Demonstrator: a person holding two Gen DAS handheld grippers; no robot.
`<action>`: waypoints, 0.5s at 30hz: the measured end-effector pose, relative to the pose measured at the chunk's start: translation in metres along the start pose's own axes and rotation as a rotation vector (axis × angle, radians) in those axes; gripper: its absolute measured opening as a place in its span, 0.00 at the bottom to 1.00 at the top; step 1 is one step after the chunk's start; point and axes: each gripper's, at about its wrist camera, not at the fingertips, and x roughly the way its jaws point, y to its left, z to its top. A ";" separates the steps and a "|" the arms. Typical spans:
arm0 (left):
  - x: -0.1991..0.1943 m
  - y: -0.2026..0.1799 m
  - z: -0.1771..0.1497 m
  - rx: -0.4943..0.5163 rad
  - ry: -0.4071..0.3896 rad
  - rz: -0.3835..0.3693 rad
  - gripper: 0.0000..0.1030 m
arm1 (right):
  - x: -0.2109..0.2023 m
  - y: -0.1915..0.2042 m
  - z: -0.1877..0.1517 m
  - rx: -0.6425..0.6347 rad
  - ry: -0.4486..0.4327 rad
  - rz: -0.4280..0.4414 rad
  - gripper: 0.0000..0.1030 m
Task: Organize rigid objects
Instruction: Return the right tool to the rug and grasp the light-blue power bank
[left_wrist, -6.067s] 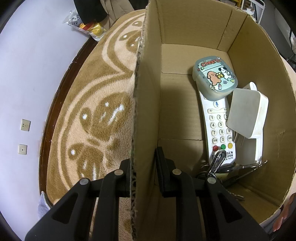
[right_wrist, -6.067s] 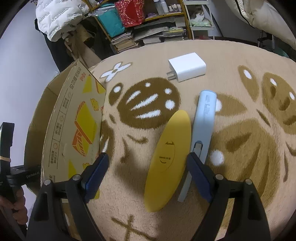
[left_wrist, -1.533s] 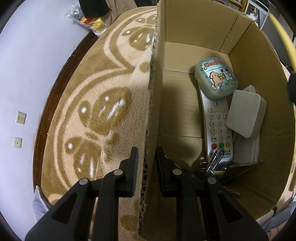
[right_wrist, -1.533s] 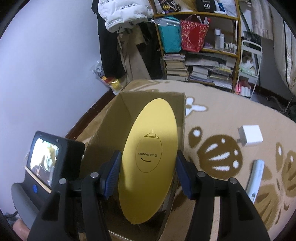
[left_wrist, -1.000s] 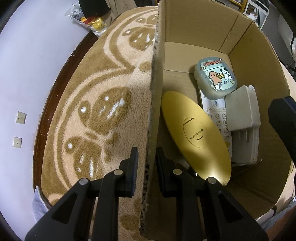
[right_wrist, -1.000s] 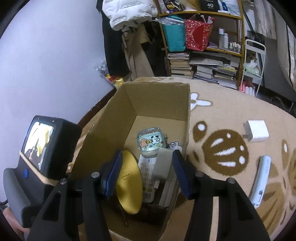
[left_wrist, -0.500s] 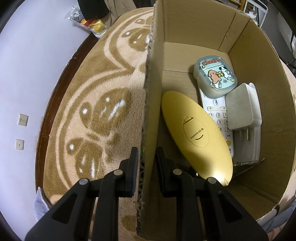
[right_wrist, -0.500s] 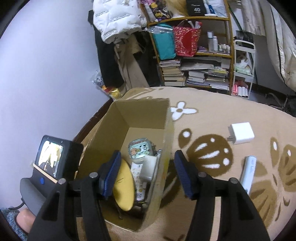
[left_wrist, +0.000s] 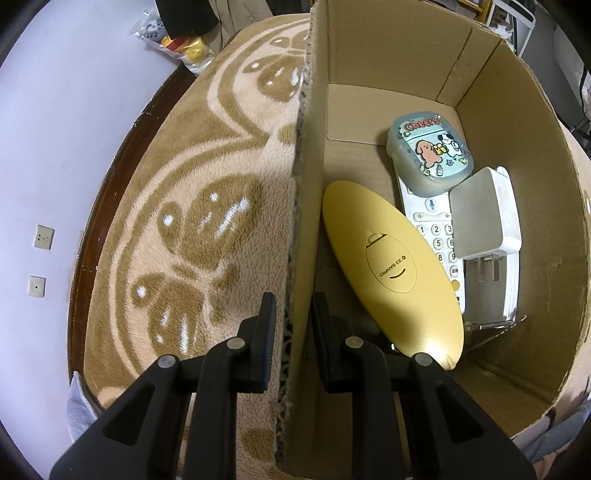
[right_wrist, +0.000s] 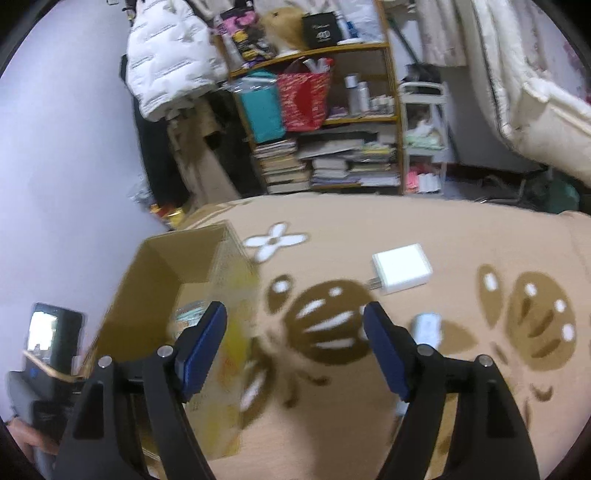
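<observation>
While one charger (right_wrist: 402, 268) lies outside, box (left_wrist: 517, 110) holds four items.

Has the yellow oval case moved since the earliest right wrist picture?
Yes. The yellow oval case has gone from the rug into the cardboard box, beside the remote.
</observation>
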 end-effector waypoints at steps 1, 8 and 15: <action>0.000 0.001 0.000 0.001 0.000 0.000 0.19 | 0.002 -0.004 0.000 0.006 0.001 -0.013 0.78; 0.000 0.002 0.000 0.002 0.000 0.000 0.19 | 0.022 -0.029 -0.011 0.047 0.048 -0.056 0.79; 0.000 0.003 0.000 0.001 0.004 -0.002 0.19 | 0.048 -0.030 -0.028 0.021 0.123 -0.086 0.78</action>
